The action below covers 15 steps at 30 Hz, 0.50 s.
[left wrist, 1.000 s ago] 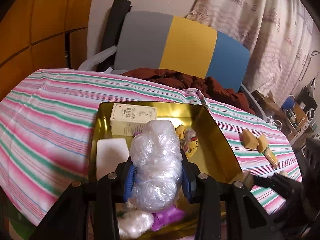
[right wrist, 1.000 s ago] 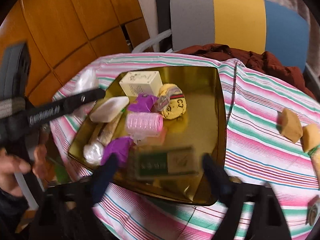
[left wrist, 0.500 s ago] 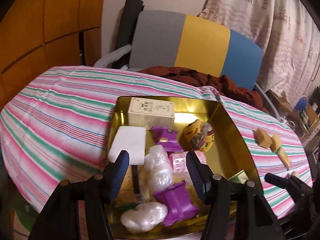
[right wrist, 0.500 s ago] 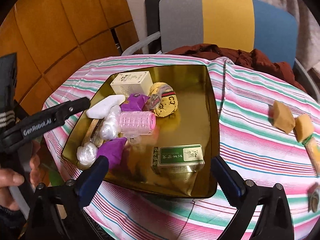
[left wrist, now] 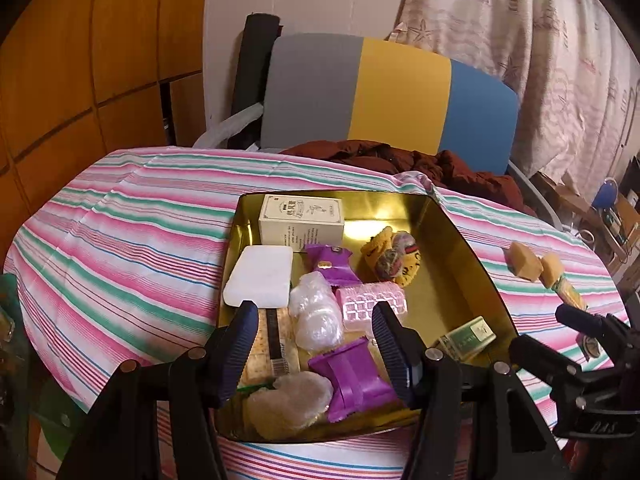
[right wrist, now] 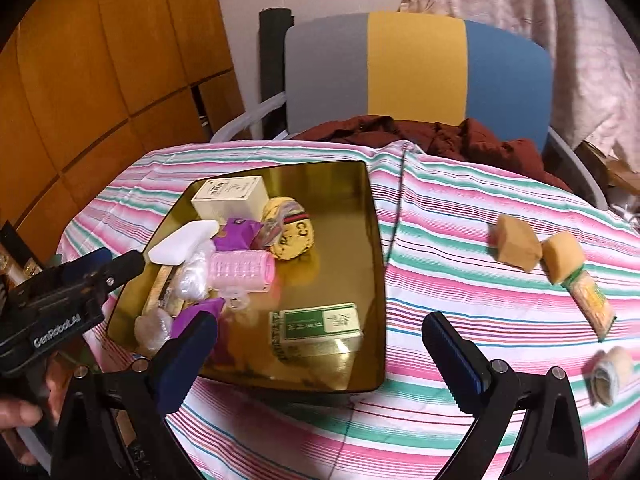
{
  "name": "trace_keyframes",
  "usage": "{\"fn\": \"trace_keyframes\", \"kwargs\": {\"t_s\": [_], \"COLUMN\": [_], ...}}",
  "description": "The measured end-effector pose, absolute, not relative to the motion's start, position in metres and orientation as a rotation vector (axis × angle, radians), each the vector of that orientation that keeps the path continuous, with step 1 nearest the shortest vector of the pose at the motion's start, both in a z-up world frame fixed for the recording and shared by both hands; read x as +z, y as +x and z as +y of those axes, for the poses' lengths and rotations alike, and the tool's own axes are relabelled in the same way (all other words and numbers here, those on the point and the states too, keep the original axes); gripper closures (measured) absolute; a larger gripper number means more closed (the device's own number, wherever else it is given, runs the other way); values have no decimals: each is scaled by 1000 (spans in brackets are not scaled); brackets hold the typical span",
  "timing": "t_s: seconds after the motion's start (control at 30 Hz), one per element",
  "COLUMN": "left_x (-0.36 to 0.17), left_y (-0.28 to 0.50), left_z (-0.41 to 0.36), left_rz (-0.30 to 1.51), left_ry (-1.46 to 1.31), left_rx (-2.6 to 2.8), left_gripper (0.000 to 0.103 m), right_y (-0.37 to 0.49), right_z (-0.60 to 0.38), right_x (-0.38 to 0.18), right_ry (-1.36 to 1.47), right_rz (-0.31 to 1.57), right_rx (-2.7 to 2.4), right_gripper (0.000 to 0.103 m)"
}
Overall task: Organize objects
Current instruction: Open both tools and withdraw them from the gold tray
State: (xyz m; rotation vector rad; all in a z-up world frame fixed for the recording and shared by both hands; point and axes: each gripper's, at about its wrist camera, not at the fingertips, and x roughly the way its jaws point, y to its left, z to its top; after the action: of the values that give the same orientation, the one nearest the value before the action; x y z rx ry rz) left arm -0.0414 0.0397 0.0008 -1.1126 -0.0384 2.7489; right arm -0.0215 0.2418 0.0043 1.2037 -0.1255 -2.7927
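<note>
**Both grippers empty over gold tray**

Left gripper (left wrist: pixel 314 338): jaws spread, nothing between, above tray's near-left corner. Right gripper (right wrist: pixel 320 354): jaws wide apart, empty, at near edge of gold tray (right wrist: pixel 372 264). Tray holds cream box (left wrist: pixel 301 220) at far-left corner, green box (right wrist: pixel 318 326) near its near-right corner, pink roller (left wrist: pixel 370 302) mid-tray. Two sponges (right wrist: pixel 516 244) lie on striped tablecloth (left wrist: pixel 120 240) toward right edge; small roll (right wrist: pixel 610 374), possibly cloth, blurred.

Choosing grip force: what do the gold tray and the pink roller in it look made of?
Gold tray: probably thin metal, polished, since it mirrors the green box. Pink roller: likely translucent plastic, with a moulded grid texture and a slight sheen.
</note>
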Motion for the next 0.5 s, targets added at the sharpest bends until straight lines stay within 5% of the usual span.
{"fn": "trace_keyframes", "kwargs": {"t_s": [0.5], "left_x": [6], "left_y": [-29], "left_z": [69], "left_rz": [79], "left_ry": [-1055], "left_rx": [2703], "left_gripper": [43], "right_y": [-9], "right_z": [285], "right_x": [8], "right_ry": [1234], "right_rz": [-161], "right_rx": [-2914], "right_gripper": [0]}}
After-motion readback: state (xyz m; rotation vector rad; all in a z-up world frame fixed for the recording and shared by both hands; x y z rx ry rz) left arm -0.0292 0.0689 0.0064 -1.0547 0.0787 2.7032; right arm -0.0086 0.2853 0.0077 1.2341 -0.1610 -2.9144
